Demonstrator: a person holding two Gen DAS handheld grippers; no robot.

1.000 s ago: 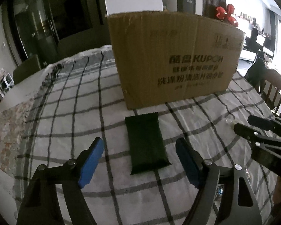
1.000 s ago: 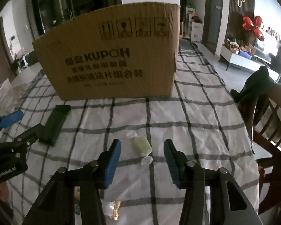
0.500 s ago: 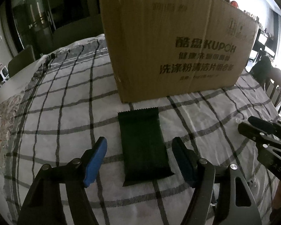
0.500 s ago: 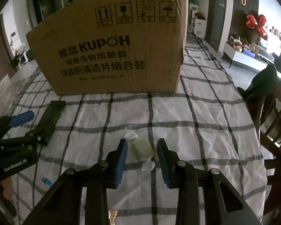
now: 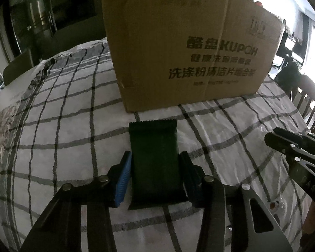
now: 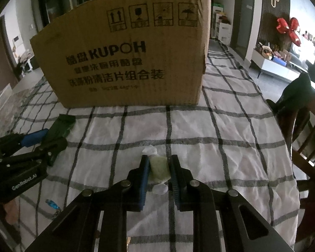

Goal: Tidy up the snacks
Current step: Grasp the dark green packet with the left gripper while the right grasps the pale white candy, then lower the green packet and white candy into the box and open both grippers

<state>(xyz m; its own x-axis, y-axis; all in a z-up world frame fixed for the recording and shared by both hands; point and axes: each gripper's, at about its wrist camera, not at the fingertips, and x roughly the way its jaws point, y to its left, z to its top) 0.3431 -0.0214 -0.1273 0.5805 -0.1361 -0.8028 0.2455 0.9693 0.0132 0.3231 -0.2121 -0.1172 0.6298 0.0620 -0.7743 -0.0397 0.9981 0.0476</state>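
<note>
A dark green snack packet (image 5: 154, 159) lies on the checked tablecloth in front of a cardboard box (image 5: 184, 48). My left gripper (image 5: 155, 157) has closed its blue pads against both long sides of the packet. In the right wrist view the packet (image 6: 62, 125) and the left gripper (image 6: 42, 140) show at the left. My right gripper (image 6: 158, 159) has closed on a pale green wrapped candy (image 6: 159, 169) that rests on the cloth. The box (image 6: 126, 56) stands behind it.
The table (image 6: 231, 130) carries a white cloth with black checks. A small blue wrapped sweet (image 6: 52, 204) lies near the front left. A wooden chair (image 6: 308, 138) stands at the table's right edge. The right gripper shows in the left wrist view (image 5: 292, 145).
Both grippers moved forward and down and closed: the left one onto the green packet, the right one onto the pale green candy. The box looms larger in both views.
</note>
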